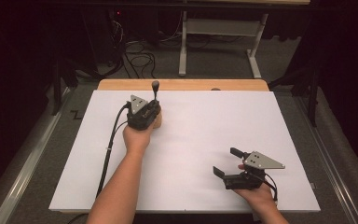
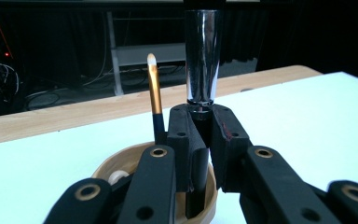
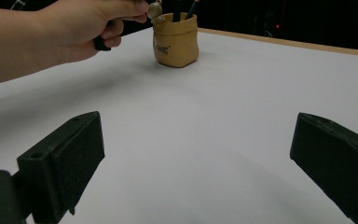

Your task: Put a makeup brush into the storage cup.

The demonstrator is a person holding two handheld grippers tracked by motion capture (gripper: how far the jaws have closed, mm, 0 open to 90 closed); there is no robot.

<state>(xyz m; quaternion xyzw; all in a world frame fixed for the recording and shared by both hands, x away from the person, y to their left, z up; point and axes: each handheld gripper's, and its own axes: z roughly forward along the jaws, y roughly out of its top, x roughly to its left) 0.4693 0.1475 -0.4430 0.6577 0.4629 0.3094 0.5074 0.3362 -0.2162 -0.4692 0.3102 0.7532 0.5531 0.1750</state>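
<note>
A tan pouch-like cup [image 3: 175, 39] stands on the white table toward the far left, and its rim [image 2: 121, 157] lies just under my left gripper. My left gripper [image 2: 204, 140] is shut on the thin black shaft of an upright tool with a chrome ferrule [image 2: 201, 60]. In the high view the tool's dark top [image 1: 155, 86] rises above the left gripper [image 1: 154, 108]. A gold-handled brush [image 2: 154, 88] stands in the cup beside it. My right gripper [image 1: 227, 162] rests near the front right, open [image 3: 198, 140] with nothing between its jaws.
The white board [image 1: 191, 154] covers a wooden table whose edge [image 1: 182, 84] shows at the back. The person's left hand [image 3: 74, 32] reaches to the cup. A grey frame stand [image 1: 219, 42] and cables [image 1: 137, 58] are on the floor beyond.
</note>
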